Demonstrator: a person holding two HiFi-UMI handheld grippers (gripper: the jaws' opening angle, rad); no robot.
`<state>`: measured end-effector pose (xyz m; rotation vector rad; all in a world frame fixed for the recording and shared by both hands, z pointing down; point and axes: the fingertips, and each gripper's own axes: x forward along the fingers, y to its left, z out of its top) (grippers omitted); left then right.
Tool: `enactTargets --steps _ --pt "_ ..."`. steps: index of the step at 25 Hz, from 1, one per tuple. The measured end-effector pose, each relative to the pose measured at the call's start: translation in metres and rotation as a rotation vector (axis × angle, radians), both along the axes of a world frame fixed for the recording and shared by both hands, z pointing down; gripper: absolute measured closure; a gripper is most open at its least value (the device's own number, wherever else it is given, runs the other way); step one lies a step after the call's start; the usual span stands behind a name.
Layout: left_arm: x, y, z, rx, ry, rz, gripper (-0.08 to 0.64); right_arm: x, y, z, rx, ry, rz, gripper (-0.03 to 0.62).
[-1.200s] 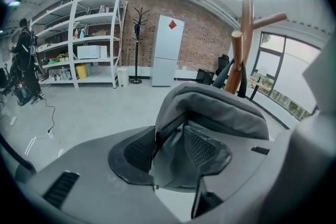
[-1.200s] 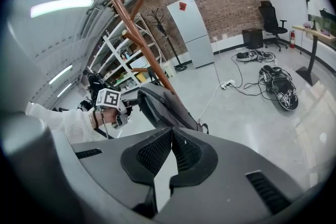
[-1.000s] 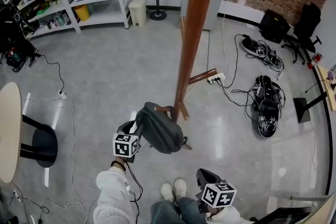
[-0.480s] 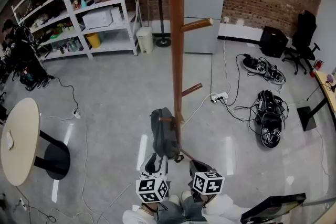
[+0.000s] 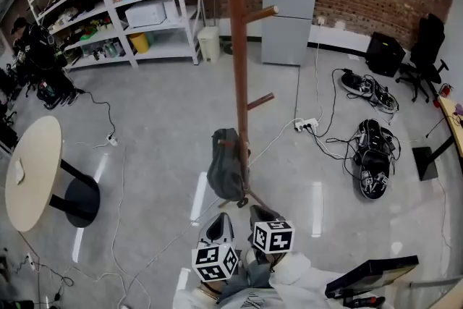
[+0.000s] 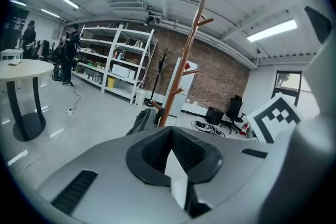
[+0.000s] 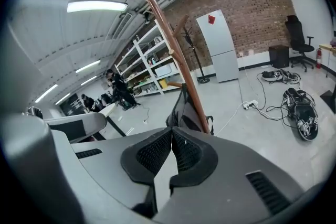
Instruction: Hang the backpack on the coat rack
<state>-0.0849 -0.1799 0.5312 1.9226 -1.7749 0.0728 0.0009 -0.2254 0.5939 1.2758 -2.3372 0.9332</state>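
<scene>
A dark grey backpack hangs from a low peg of the tall brown wooden coat rack, close against the pole. Both grippers are held back from it, near the person's body. My left gripper is shut with nothing between its jaws; the backpack and the rack lie well beyond the gripper. My right gripper is beside the left one, jaws also shut and empty. In the right gripper view the backpack leans on the rack pole ahead of the gripper.
A round table stands at the left and white shelving at the back. Behind the rack stands a white fridge. Cables with a power strip, bags and an office chair fill the right side. A person stands far left.
My left gripper has drawn back from the backpack toward the person's body and its jaws have shut. The backpack stays hanging on the low peg. The head view has lifted.
</scene>
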Motion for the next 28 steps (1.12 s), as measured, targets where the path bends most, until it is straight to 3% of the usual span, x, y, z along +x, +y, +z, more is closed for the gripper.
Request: enactTargets --steps 10,21,28 --pt "-0.015 0.011 -0.030 -0.006 -0.013 -0.005 0.558 -0.024 0.030 -0.045 0.146 0.037 -0.038 0.578" --pt "-0.022 0.059 -0.023 0.003 0.011 0.017 0.558 -0.031 0.084 -0.046 0.168 0.066 0.011 0.578" --pt "-0.021 0.075 -0.027 -0.022 0.000 0.003 0.558 -0.034 0.096 -0.052 0.183 0.080 -0.024 0.578"
